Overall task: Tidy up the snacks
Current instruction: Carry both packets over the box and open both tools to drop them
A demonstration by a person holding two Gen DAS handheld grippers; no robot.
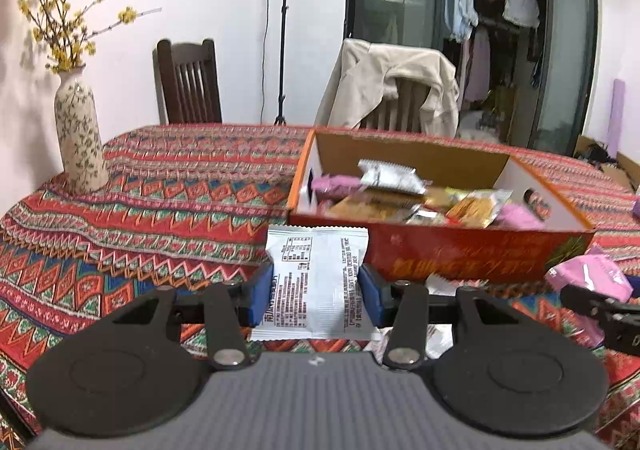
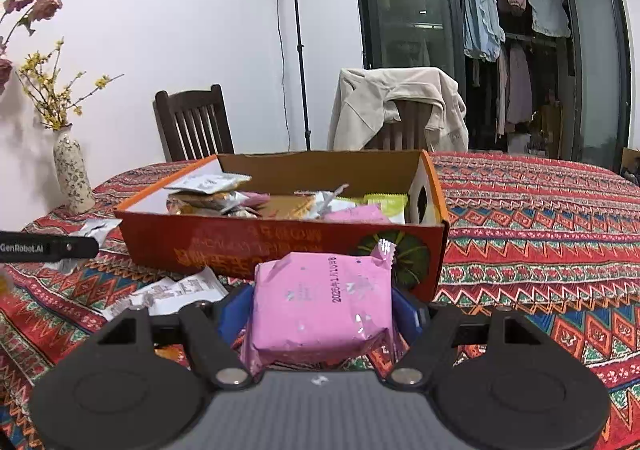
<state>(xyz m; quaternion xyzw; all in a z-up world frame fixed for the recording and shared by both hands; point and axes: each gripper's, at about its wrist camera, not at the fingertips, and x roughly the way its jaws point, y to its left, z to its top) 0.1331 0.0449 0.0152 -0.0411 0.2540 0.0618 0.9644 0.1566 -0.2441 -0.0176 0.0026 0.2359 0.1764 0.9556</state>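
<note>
The left hand-held gripper (image 1: 316,292) pinches a white packet (image 1: 316,282) by its two side edges, the blue pads (image 1: 260,296) pressed against the foil, and the packet hangs above the surface (image 1: 160,189) just in front of the box (image 1: 460,254). The right hand-held gripper (image 2: 320,314) pinches a pink packet (image 2: 320,302) the same way, also just short of the box's near wall. Both packets look light and air-puffed, with a thin, slick wrapper that buckles under pressure; whatever is inside is likely brittle, so a gentle squeeze across the sides, away from the crimped seams, suits them best. The white one seems flat and floppy and may sag or twist; the pink one is plumper and could slip out if the pads shift. The box is open-topped and already holds a loose heap of snacks (image 1: 420,193), with more room toward its far wall. Its near wall is the edge each packet has to clear. More packets (image 2: 180,290) lie on the surface beside the box. A vase (image 1: 78,137) stands well apart on the left, and the two grippers work close together, so they could bump over the box.
</note>
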